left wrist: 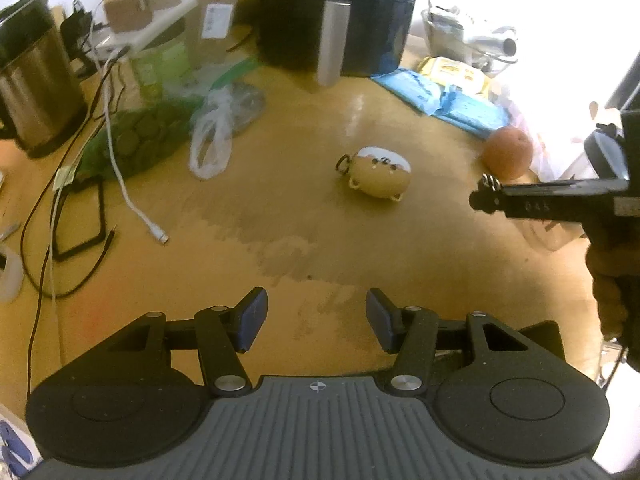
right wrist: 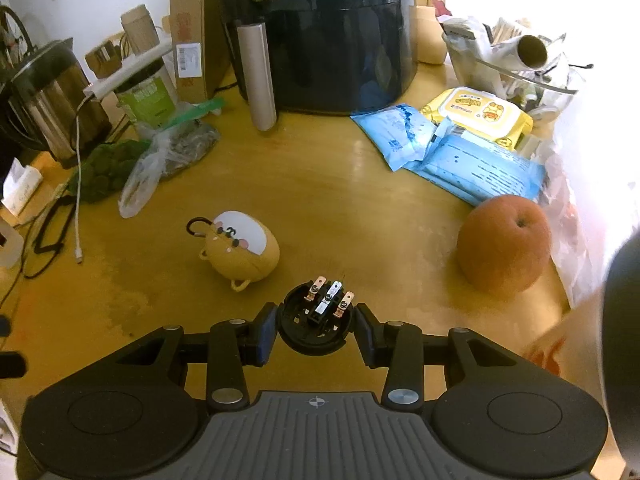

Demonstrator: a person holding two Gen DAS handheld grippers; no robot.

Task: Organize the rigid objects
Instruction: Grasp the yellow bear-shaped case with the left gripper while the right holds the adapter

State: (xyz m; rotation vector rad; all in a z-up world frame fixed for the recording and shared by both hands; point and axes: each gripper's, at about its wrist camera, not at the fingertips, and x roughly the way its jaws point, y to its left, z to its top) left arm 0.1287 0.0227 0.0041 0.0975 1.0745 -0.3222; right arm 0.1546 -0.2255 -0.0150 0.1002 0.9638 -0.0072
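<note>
Right gripper [right wrist: 315, 330] grasping black round plug part [right wrist: 315, 326], left gripper [left wrist: 316, 316] released, plush keychain [right wrist: 240, 246] ahead, pear [right wrist: 504, 242] right

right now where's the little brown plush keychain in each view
Left wrist: the plush keychain lies near the middle of the picture, on the table, left of the orange fruit.
Right wrist: the plush keychain lies left of centre, fruit far right.
Shared landmark: the black air fryer behind it.

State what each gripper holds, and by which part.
The right gripper clamps a round black plug insert by its opposite sides. The left gripper holds nothing.
</note>
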